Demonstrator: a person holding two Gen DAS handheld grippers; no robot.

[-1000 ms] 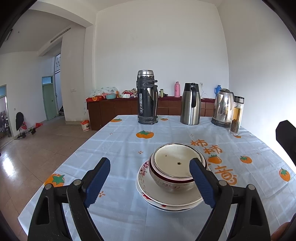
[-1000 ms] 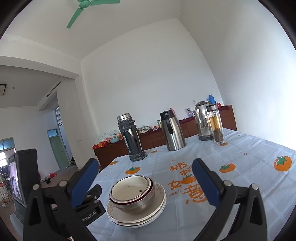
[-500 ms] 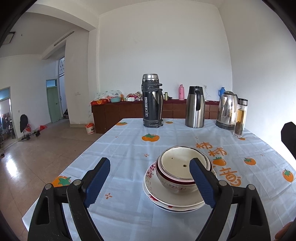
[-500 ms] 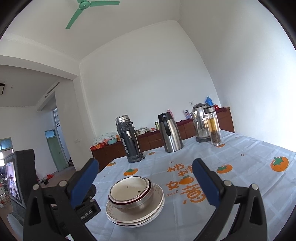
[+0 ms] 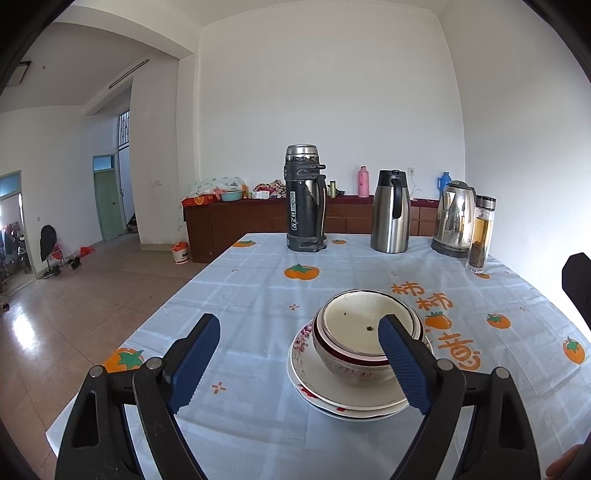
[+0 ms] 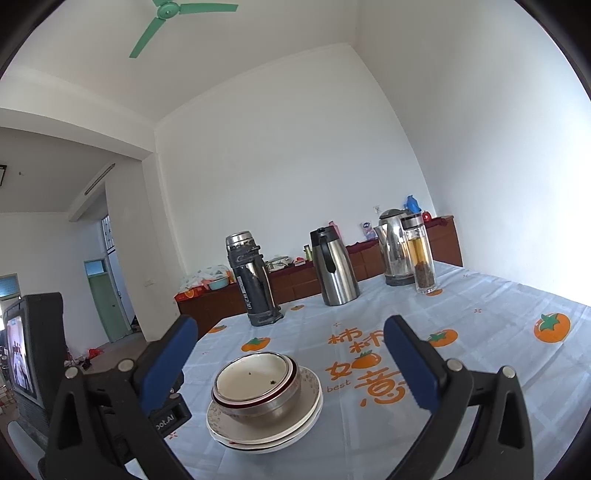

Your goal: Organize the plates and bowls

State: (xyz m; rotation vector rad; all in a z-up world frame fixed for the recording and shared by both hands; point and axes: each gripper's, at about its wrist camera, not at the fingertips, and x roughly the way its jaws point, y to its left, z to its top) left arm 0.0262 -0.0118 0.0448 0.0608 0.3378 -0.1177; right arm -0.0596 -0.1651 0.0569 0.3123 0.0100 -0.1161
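Bowls (image 5: 364,334) nested on plates (image 5: 343,393) sit just ahead of our left claw (image 5: 299,363), right of centre; both claws released, empty.

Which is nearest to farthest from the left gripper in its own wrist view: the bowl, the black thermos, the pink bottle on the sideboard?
From the left gripper:
1. Bowl, stacked on plates, just ahead, right of centre.
2. Black thermos, table's far edge, centre.
3. Pink bottle, on the sideboard by the wall.

Room: white walls (image 5: 332,92), tiled brown floor (image 5: 92,295) at 9 o'clock, green door (image 5: 107,206), dark wooden sideboard (image 5: 240,221) at 12 o'clock, green ceiling fan (image 6: 177,18), daylight reflecting off floor.
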